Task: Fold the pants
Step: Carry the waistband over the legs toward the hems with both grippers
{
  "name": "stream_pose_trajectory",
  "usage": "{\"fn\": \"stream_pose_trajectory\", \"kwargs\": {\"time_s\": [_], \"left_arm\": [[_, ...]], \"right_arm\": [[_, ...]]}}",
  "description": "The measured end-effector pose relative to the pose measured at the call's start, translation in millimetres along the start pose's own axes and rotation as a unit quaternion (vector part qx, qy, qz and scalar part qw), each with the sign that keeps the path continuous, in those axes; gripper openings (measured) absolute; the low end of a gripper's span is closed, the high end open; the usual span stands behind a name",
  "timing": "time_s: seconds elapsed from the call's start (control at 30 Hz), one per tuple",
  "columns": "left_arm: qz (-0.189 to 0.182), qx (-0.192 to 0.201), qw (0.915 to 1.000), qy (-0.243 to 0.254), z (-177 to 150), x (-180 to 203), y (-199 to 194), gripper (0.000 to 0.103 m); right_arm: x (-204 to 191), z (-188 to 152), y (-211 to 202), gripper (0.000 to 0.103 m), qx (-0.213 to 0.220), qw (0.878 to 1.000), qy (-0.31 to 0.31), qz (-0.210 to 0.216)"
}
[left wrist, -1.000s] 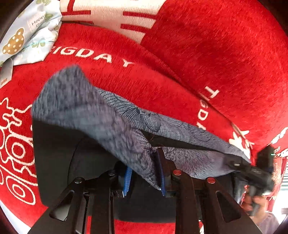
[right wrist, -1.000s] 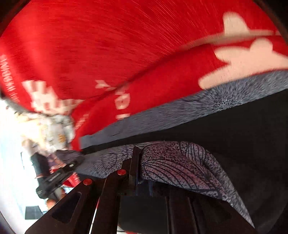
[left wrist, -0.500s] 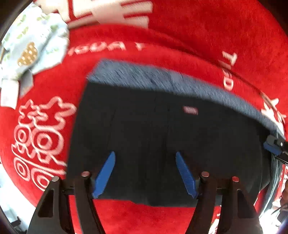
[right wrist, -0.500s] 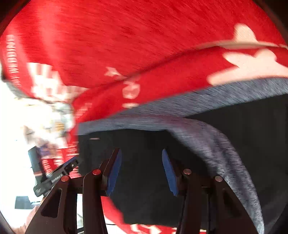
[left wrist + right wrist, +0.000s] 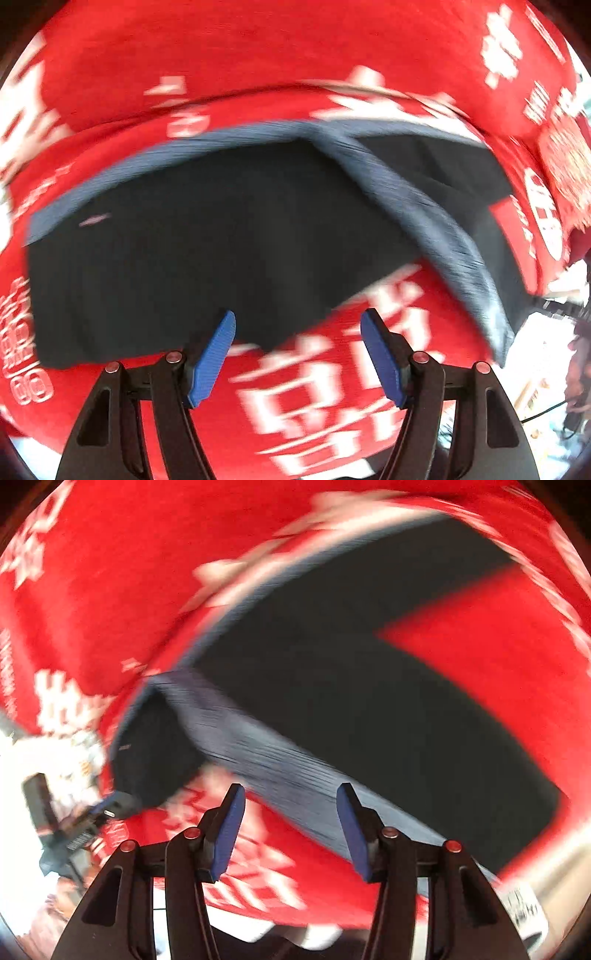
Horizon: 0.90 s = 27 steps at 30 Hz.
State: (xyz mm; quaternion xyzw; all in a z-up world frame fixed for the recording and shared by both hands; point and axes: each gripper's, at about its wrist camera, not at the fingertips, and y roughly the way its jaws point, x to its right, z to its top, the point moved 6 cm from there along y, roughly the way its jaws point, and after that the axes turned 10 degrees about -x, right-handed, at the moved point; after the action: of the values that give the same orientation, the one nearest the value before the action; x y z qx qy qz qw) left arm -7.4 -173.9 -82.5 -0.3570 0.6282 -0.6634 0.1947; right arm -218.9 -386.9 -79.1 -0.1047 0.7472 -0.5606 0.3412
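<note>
Between folds: black pants [image 5: 207, 243] lie flat on red printed blanket [image 5: 258, 48], grey band edge folded over. Your left claw [image 5: 297, 354] wide, empty, over hem. Right claw [image 5: 288, 823] empty, opening, over grey band. Next: regrasp edges for second fold.

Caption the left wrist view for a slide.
Open left gripper above dark pants with a grey waistband, spread on a red blanket.

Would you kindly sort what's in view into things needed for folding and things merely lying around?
Needed:
pants
left gripper
right gripper, jaws opening, nothing between them

Lying around:
red printed cover
</note>
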Motion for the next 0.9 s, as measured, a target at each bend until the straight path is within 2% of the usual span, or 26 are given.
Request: {"fn": "stream_pose_trajectory", "kwargs": {"time_s": [0.13, 0.33, 0.47, 0.6, 0.67, 0.73, 0.8, 0.9], "left_arm": [[-0.022, -0.018, 0.9989, 0.036, 7.4, 69.2, 20.7, 0.072], [-0.015, -0.037, 0.9986, 0.035, 13.0, 113.6, 43.0, 0.072], [-0.002, -0.034, 0.9990, 0.028, 12.0, 118.9, 35.4, 0.072], [0.014, -0.025, 0.9991, 0.030, 2.3, 105.7, 22.5, 0.072], [0.015, -0.024, 0.9993, 0.025, -3.5, 95.6, 22.1, 0.072], [0.023, -0.027, 0.9993, 0.011, -12.5, 83.2, 19.9, 0.072], [0.016, -0.008, 0.9998, -0.007, -23.6, 73.9, 8.9, 0.072], [0.024, 0.000, 0.9995, -0.021, -41.5, 60.0, 0.5, 0.072]], "right_arm": [[76.5, -30.0, -12.7, 0.056, -0.019, 0.998, 0.058, -0.013], [125.1, -54.9, 9.1, 0.056, -0.056, 0.995, 0.084, 0.011], [131.1, -64.8, 29.0, 0.056, -0.083, 0.990, 0.087, 0.078], [122.4, -71.5, 41.3, 0.052, -0.068, 0.983, 0.116, 0.127], [120.6, -70.4, 39.6, 0.020, -0.054, 0.979, 0.129, 0.145], [112.5, -68.7, 25.5, 0.017, -0.025, 0.980, 0.124, 0.156], [97.0, -64.3, 9.3, 0.016, -0.009, 0.983, 0.095, 0.158], [71.1, -46.8, -27.2, 0.016, 0.031, 0.987, 0.048, 0.150]]}}
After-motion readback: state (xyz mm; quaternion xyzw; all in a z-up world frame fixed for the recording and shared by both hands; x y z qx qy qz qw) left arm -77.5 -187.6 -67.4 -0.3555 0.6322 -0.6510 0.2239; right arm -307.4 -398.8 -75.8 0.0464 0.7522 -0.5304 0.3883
